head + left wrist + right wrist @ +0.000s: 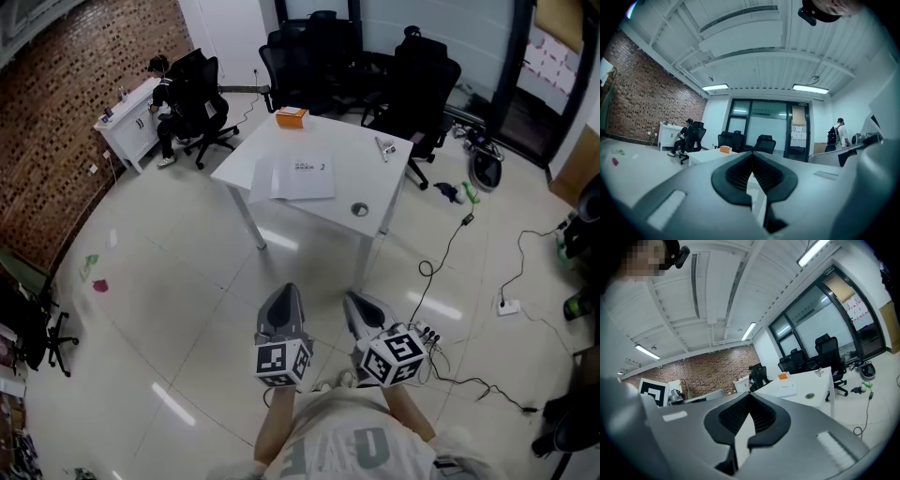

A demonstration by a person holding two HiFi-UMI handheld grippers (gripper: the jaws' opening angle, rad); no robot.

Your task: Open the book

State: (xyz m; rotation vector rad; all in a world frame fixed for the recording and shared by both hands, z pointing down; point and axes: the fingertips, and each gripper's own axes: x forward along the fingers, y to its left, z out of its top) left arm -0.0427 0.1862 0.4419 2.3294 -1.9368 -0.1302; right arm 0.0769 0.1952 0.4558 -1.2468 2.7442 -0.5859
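A bright office with a glossy pale tiled floor point(169, 309), a brick wall point(66, 122) on the left and black office chairs point(412, 75) ranged behind a white square desk point(244, 167), which stands well ahead of the person. The thin white book point(302, 178) lies flat and closed on the front-left part of that desk. It is well apart from the small orange box point(292, 116) at the far edge and from the small metal object point(384, 148) toward the right.

The book's cover is plain white with a little dark print near its far edge, and it looks slim, like a booklet. It should be light and floppy, lying flush on a smooth top where it may slide. A sensible hold would be to pin one side and lift the cover at a free corner. Which side the spine is on cannot be told from here.

The left gripper point(285, 292) and right gripper point(356, 300) are held level, close to the person and far from the desk. Both have their jaws closed together, with nothing between them.
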